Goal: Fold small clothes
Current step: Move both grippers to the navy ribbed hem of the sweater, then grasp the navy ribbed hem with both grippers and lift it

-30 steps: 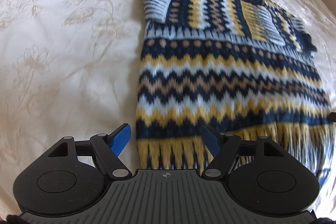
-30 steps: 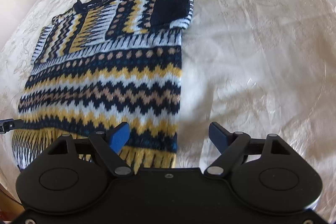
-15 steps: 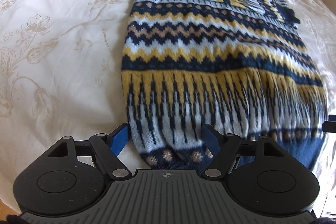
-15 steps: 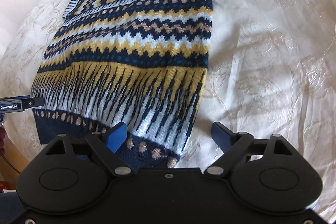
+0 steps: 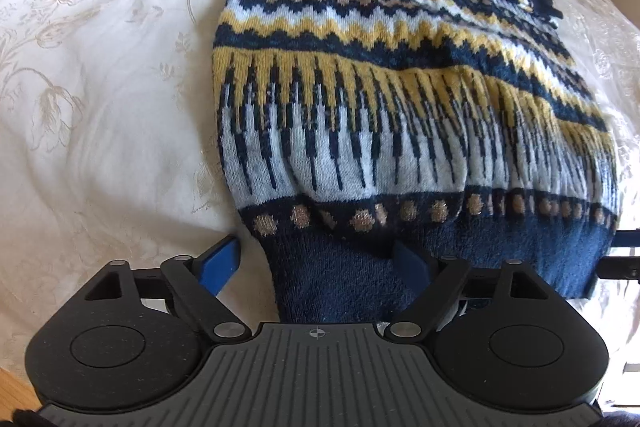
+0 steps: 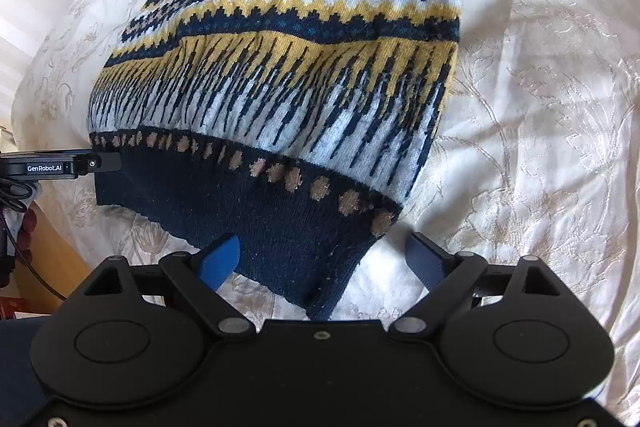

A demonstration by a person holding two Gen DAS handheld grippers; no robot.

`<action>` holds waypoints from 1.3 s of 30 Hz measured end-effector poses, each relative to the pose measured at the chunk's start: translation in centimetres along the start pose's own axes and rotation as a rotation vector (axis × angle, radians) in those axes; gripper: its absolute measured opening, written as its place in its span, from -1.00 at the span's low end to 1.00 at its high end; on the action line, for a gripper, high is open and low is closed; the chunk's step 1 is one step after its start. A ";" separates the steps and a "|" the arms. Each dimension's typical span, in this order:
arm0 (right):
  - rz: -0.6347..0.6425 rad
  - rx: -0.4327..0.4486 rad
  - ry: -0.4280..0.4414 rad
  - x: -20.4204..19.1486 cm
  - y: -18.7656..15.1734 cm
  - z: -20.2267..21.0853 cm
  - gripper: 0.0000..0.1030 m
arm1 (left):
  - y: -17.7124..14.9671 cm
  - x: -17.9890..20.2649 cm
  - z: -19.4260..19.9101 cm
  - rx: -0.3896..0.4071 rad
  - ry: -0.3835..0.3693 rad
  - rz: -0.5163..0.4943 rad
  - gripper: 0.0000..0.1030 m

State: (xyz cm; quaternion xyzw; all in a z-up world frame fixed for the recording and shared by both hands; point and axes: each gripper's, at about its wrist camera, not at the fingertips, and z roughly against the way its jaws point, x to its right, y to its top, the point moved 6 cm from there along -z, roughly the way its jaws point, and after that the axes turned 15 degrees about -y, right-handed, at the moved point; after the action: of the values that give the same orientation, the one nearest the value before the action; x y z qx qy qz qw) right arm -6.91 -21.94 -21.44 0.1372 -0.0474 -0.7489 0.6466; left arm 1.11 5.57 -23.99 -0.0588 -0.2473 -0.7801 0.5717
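My left gripper [image 5: 316,261] and right gripper [image 6: 326,259] have just been opening, gaping, each straddling a hem corner of the navy, yellow and white patterned knitted sweater [image 5: 400,107]. It lies on the cream floral bedspread [image 5: 100,87].

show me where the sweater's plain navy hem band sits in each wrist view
Left wrist view: the navy hem band runs along the bottom, centre to right, just above the gripper.
Right wrist view: the navy hem band runs from left to bottom centre.
Shared landmark: the row of tan dots just above the band.
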 end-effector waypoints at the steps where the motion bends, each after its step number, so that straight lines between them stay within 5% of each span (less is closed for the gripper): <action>1: 0.000 -0.001 0.004 0.0 0.0 -0.1 0.83 | -0.1 -0.1 -0.3 -0.011 -0.001 0.001 0.61; 15: 0.024 0.004 0.036 -1.1 0.0 -1.9 1.00 | -0.4 0.1 -1.7 -0.014 -0.001 0.004 0.90; 19: 0.050 0.001 0.052 -1.2 -0.2 -1.7 1.00 | -0.3 0.1 -1.7 -0.013 0.000 0.013 0.89; 22: 0.030 -0.018 0.073 -1.1 -0.4 -1.6 0.96 | -0.6 -0.3 -1.0 0.014 -0.017 0.018 0.67; 25: 0.005 -0.023 0.083 -0.7 -0.7 -1.5 0.47 | -1.1 -0.5 0.1 0.041 -0.053 0.016 0.21; 27: -0.027 -0.055 0.100 -0.4 -1.1 -1.7 -0.20 | -1.4 -0.5 0.4 0.048 -0.076 0.023 -0.20; 29: -0.052 -0.082 0.121 -0.3 -1.4 -2.0 -0.67 | -1.6 -0.5 0.9 0.051 -0.090 0.029 -0.58; 32: -0.076 -0.071 0.133 -0.4 -1.3 -1.5 -0.72 | -1.7 -0.3 2.0 0.072 -0.104 0.035 -0.87; 39: -0.121 0.039 0.194 -0.4 0.4 2.9 -0.74 | 0.5 0.2 6.4 0.189 -0.162 0.086 -0.88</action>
State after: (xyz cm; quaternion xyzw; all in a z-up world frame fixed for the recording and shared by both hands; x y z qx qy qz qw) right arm -7.25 -21.91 -18.49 0.2241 0.0095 -0.7688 0.5989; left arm 0.33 8.20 -18.20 -0.0781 -0.3624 -0.7206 0.5860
